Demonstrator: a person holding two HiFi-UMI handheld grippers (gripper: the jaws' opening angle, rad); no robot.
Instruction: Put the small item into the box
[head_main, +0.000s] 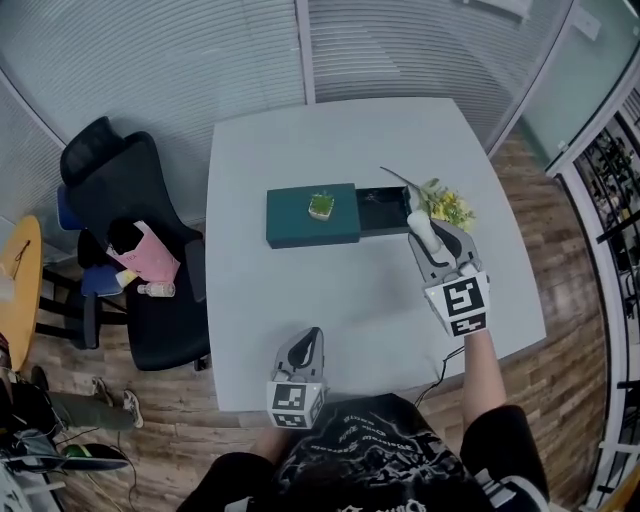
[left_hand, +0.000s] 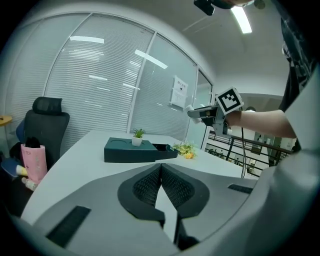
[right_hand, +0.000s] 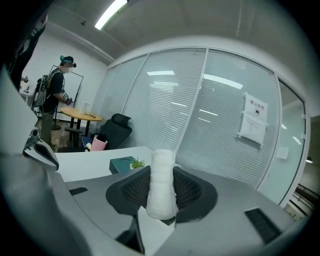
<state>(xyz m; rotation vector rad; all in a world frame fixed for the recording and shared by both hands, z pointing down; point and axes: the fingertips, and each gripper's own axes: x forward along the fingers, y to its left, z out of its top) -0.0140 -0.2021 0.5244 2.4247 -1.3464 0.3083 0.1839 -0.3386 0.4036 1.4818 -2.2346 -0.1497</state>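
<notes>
A dark green box (head_main: 312, 222) lies mid-table with its drawer (head_main: 383, 210) pulled out to the right. A small potted plant (head_main: 321, 205) stands on its lid. My right gripper (head_main: 425, 236) hovers just right of the open drawer, shut on a small white roll (head_main: 421, 226) that stands upright between the pads (right_hand: 161, 185). In the left gripper view the box (left_hand: 130, 151) sits ahead and the right gripper (left_hand: 200, 112) hangs above the table to its right. My left gripper (head_main: 312, 336) rests at the table's near edge, its jaws shut on nothing (left_hand: 161, 172).
A sprig of yellow flowers (head_main: 447, 205) lies just right of the drawer. A black office chair (head_main: 130, 250) with a pink bag (head_main: 148, 255) stands left of the table, beside a round wooden table (head_main: 20, 270). A person (right_hand: 54, 100) stands far off by that table.
</notes>
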